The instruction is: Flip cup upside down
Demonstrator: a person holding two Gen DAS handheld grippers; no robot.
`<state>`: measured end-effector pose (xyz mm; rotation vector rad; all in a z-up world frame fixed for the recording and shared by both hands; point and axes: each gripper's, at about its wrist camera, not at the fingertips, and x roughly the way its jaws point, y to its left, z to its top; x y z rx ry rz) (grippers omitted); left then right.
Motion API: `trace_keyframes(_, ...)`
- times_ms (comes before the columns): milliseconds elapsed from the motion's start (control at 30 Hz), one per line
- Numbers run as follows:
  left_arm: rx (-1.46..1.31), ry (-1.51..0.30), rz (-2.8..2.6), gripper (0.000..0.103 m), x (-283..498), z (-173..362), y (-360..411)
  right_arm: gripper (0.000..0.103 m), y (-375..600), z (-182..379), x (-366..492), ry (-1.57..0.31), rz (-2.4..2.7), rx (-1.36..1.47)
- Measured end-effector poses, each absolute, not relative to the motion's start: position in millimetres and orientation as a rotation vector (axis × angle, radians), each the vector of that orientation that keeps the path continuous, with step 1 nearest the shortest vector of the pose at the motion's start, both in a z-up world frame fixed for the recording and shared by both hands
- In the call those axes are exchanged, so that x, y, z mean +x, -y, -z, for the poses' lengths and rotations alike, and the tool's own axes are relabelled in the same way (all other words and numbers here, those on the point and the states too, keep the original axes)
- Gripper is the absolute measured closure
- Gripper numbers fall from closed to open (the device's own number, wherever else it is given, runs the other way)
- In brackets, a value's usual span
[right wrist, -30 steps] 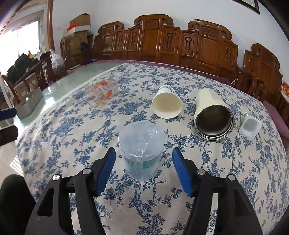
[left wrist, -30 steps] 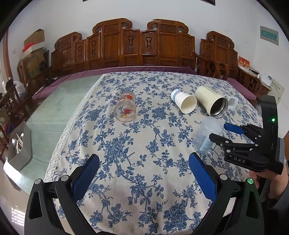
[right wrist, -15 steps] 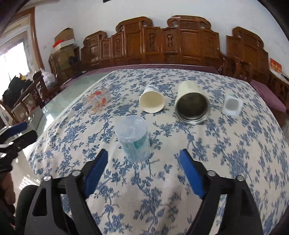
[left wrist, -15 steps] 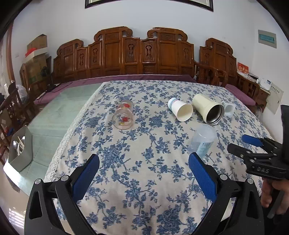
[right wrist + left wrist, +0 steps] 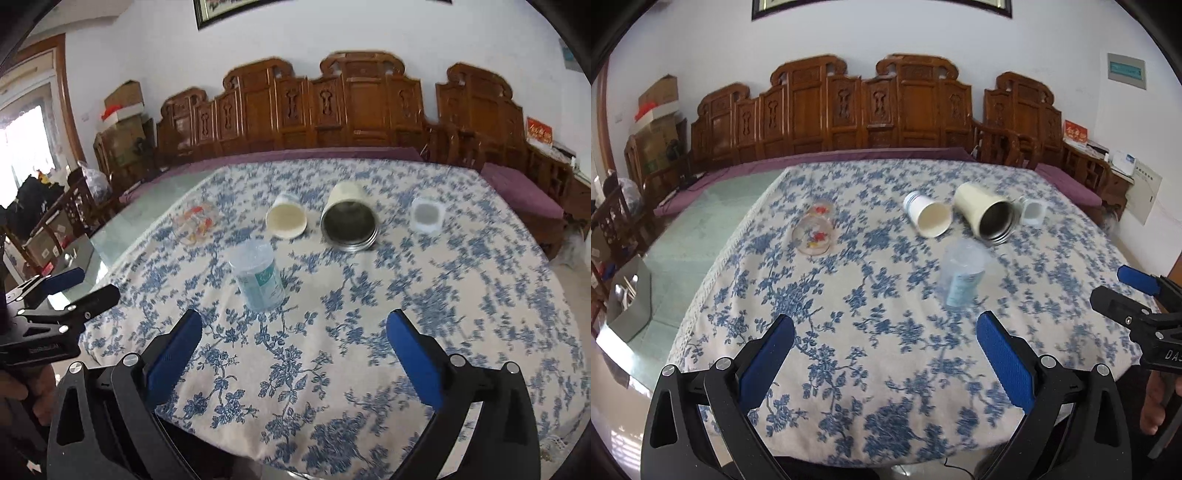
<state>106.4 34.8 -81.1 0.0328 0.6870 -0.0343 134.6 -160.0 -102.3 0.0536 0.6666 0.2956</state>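
Note:
A translucent plastic cup [image 5: 961, 276] with a green label stands upside down on the blue floral tablecloth [image 5: 886, 332]; it also shows in the right wrist view [image 5: 258, 277]. My left gripper [image 5: 884, 350] is open and empty, well back from the cup near the table's front edge. My right gripper [image 5: 294, 350] is open and empty, also back from the cup. Each gripper shows at the edge of the other's view, the right one [image 5: 1123, 284] and the left one [image 5: 79, 286].
Lying on their sides behind the cup: a white paper cup [image 5: 928, 218], a cream steel-lined tumbler [image 5: 987, 218], a small white cup [image 5: 1032, 211] and a painted glass [image 5: 814, 233]. Carved wooden chairs [image 5: 886, 110] line the far side. A grey box [image 5: 628, 295] sits at left.
Both grippers have pulled back and up from the table. The right gripper has drawn away from the upside-down plastic cup, which stays standing in place.

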Motion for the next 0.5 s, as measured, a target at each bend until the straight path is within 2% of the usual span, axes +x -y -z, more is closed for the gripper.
trace_keyframes(233, 0.029, -0.588, 0.038, 0.008, 60, 39, -11, 0.002, 177, 56, 85, -0.503, -0.280, 0.039)
trace_keyframes(500, 0.006, -0.488, 0.025, 0.008, 12, -2, -3, 0.002, 189, 22, 36, -0.407, -0.264, 0.043)
